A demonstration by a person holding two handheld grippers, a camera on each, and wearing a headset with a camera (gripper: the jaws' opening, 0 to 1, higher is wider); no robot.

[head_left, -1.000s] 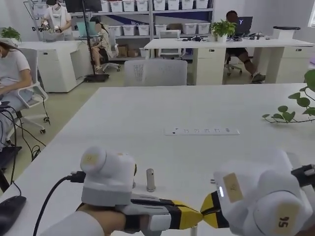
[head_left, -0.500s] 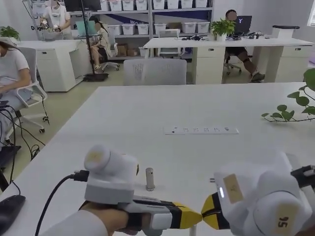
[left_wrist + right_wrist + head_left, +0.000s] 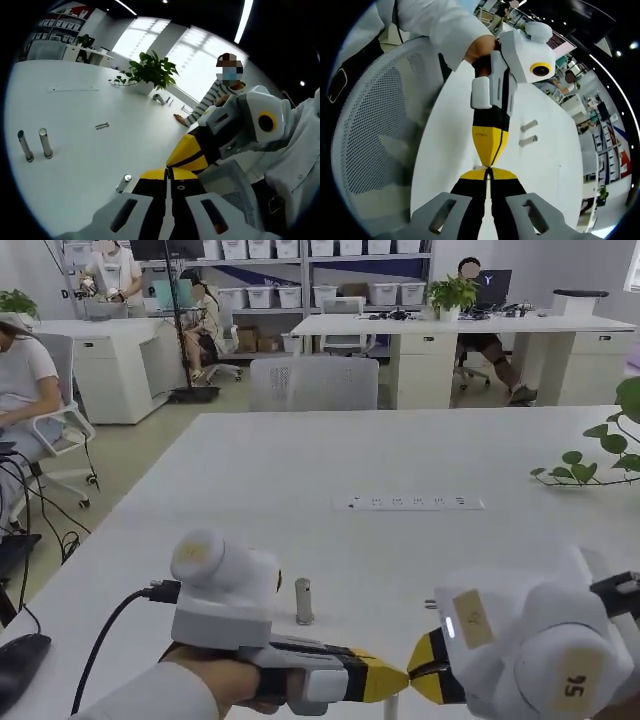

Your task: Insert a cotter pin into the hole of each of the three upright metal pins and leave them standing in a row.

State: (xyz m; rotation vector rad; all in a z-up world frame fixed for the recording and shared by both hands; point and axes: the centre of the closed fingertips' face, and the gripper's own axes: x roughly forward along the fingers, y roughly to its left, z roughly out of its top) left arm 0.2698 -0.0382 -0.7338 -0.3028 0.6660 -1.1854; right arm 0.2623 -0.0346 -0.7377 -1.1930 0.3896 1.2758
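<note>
Clenched fingers of left gripper [image 3: 169, 171] and right gripper [image 3: 490, 171] meet — metal pin [image 3: 123, 183] nearby

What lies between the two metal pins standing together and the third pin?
Only bare table separates the paired pins from the third pin, in the left gripper view.

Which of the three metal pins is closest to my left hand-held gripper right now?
The lone metal pin beside the left hand-held gripper; the other two pins stand together farther off.
</note>
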